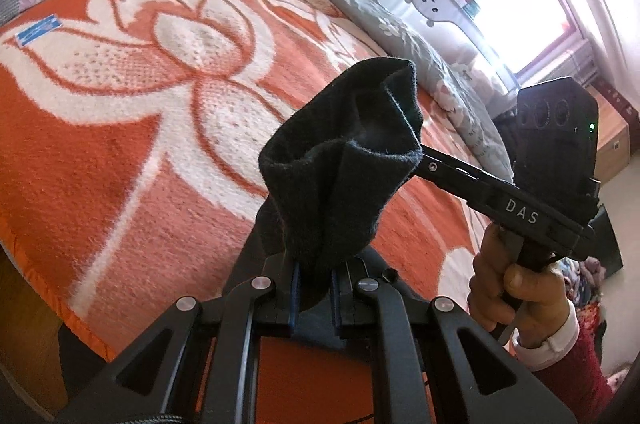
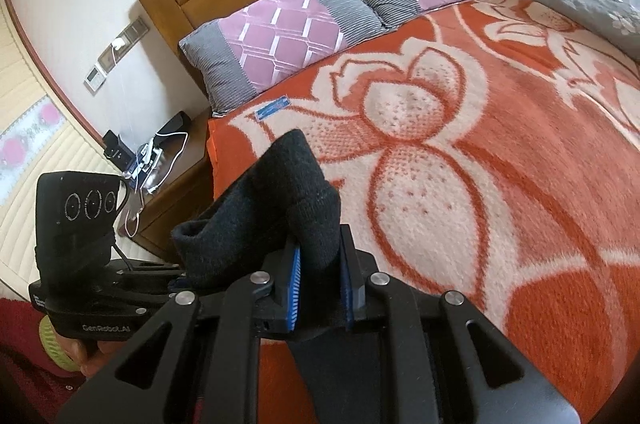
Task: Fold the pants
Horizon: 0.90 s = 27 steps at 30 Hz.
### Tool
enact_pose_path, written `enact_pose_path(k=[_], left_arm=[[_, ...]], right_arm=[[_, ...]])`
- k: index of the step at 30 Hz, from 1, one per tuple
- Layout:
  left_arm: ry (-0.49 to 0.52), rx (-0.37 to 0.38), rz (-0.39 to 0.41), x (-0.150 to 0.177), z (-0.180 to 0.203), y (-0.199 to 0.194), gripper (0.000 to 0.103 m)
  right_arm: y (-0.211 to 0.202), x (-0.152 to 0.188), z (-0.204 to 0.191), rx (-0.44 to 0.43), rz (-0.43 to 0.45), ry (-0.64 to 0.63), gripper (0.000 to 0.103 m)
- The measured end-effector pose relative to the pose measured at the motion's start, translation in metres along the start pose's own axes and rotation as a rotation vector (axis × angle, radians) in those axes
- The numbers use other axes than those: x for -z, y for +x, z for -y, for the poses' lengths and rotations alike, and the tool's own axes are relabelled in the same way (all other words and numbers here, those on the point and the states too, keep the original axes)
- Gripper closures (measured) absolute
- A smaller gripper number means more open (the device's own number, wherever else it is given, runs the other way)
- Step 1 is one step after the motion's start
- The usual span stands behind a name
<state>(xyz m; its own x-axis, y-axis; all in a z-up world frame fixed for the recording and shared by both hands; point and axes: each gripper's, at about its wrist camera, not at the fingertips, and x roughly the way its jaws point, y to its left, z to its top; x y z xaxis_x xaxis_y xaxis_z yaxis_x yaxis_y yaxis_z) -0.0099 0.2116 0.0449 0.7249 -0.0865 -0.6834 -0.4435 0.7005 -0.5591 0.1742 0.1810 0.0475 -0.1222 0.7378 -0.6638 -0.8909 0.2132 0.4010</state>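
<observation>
Now | pants [image 1: 340, 159]: black, bunched, lifted | left claw [image 1: 316, 288], right claw [image 2: 320, 284]: clamping pants

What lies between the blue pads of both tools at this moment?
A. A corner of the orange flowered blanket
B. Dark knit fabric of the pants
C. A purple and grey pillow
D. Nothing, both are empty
B: the left tool and the right tool each pinch a bunch of the dark pants, held above the orange blanket.
</observation>
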Motion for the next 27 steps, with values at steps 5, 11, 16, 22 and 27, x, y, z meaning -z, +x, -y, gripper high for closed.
enact_pose_path(k=[5,11,16,22,27], left_arm=[[0.021,0.010,-0.011,0.005,0.011,0.003,0.093],[0.047,0.017,-0.018,0.009,0.022,0.006,0.093],[0.058,0.014,-0.035,0.014,0.025,0.011,0.093],[0.068,0.010,-0.054,0.020,0.029,0.017,0.093],[0.075,0.009,-0.060,0.021,0.033,0.019,0.093]], right_arm=[[-0.011,0.008,0.004,0.006,0.013,0.010,0.085],[-0.023,0.015,0.008,0.012,0.027,0.024,0.085],[-0.024,0.020,0.009,0.017,0.023,0.028,0.085],[-0.026,0.028,0.016,0.015,0.017,0.048,0.085],[-0.028,0.031,0.017,0.016,0.016,0.051,0.085]])
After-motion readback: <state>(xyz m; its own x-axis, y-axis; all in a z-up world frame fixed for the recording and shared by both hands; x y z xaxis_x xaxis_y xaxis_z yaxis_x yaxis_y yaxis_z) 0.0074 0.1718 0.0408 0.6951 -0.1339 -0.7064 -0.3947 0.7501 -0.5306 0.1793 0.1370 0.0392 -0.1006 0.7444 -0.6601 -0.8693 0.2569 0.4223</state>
